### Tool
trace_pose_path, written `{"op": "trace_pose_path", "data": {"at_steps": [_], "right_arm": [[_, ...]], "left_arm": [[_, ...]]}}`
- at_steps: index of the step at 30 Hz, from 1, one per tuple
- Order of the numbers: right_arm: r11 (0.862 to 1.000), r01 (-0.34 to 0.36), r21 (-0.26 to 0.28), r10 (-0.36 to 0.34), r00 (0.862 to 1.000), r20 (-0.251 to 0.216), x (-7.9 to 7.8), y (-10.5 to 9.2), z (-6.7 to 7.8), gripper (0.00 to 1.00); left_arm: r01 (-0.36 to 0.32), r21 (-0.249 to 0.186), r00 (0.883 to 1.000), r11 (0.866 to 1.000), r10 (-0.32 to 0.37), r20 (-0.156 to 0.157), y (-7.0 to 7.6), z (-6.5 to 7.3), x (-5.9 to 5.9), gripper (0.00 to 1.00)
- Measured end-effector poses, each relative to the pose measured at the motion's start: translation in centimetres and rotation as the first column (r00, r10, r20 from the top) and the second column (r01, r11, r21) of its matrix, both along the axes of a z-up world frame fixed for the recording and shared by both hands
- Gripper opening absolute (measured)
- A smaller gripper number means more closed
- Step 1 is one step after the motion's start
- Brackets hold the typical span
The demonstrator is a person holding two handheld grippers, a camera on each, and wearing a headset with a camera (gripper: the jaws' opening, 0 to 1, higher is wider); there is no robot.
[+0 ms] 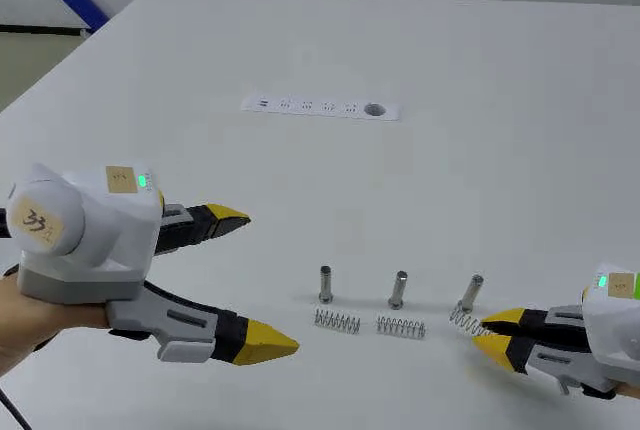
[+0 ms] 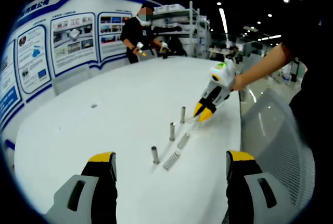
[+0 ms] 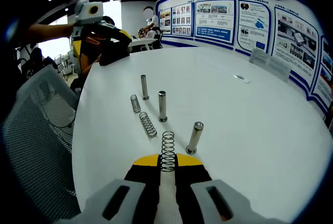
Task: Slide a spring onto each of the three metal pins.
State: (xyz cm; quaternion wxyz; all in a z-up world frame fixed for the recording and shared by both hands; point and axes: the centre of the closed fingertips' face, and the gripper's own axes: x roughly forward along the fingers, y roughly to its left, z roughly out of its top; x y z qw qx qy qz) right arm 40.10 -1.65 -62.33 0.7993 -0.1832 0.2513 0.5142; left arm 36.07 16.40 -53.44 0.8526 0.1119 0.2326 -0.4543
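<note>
Three upright metal pins [image 1: 325, 283] [image 1: 399, 288] [image 1: 471, 293] stand in a row on the white table. A spring [image 1: 337, 322] lies in front of the left pin and another spring [image 1: 401, 327] in front of the middle one. My right gripper [image 1: 492, 333] is low at the right, shut on one end of the third spring [image 3: 167, 148], which lies beside the nearest pin [image 3: 195, 137]. My left gripper [image 1: 255, 280] hovers left of the row, open and holding nothing. In the left gripper view the pins [image 2: 172, 131] and the right gripper [image 2: 205, 112] lie ahead.
A flush socket strip [image 1: 320, 107] sits in the tabletop further back. The table's near edge runs just below the springs. A mesh chair [image 3: 36, 125] stands beside the table. People are at the far end of the table [image 2: 143, 36].
</note>
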Motion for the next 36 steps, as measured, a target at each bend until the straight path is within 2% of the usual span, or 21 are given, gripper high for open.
{"op": "trace_pose_path", "data": {"at_steps": [6,9,12,15,22,25,27,32,36], "right_arm": [[0.999,-0.041,0.012,0.041,0.998,0.053,-0.2,0.6,3.7,0.11],[0.998,-0.065,0.008,0.065,0.995,0.072,-0.7,1.0,5.2,0.11],[0.996,-0.087,-0.005,0.087,0.993,0.085,-1.2,1.3,6.3,0.11],[0.995,-0.102,-0.01,0.103,0.99,0.097,-1.7,1.7,6.9,0.11],[0.988,-0.157,0.001,0.156,0.982,0.103,-3.5,3.7,8.5,0.11],[0.98,-0.197,0.008,0.195,0.974,0.115,-4.5,4.8,9.5,0.11],[0.976,-0.219,-0.001,0.218,0.968,0.122,-5.0,5.3,9.8,0.11],[0.966,-0.26,0.0,0.258,0.958,0.124,-6.1,6.5,10.3,0.11],[0.957,-0.29,-0.003,0.288,0.949,0.126,-6.7,7.2,10.4,0.11]], "left_arm": [[0.035,-0.022,0.999,0.999,-0.035,0.015,-1.5,0.3,0.0,0.87],[0.055,-0.026,0.997,0.998,-0.054,0.048,-2.4,0.8,0.3,0.83],[0.074,-0.046,0.996,0.996,-0.071,0.062,-3.3,1.3,0.5,0.81],[0.089,-0.051,0.994,0.995,-0.086,0.071,-4.2,1.4,0.5,0.8],[0.141,-0.086,0.987,0.986,-0.133,0.093,-7.7,1.6,0.5,0.77],[0.151,-0.122,0.984,0.981,-0.136,0.118,-8.8,2.2,0.5,0.71],[0.16,-0.149,0.983,0.976,-0.143,0.116,-9.5,2.4,0.3,0.66],[0.187,-0.143,0.978,0.972,-0.171,0.117,-10.2,2.2,-0.4,0.64],[0.207,-0.135,0.975,0.969,-0.193,0.115,-10.3,1.9,-1.0,0.58]]}}
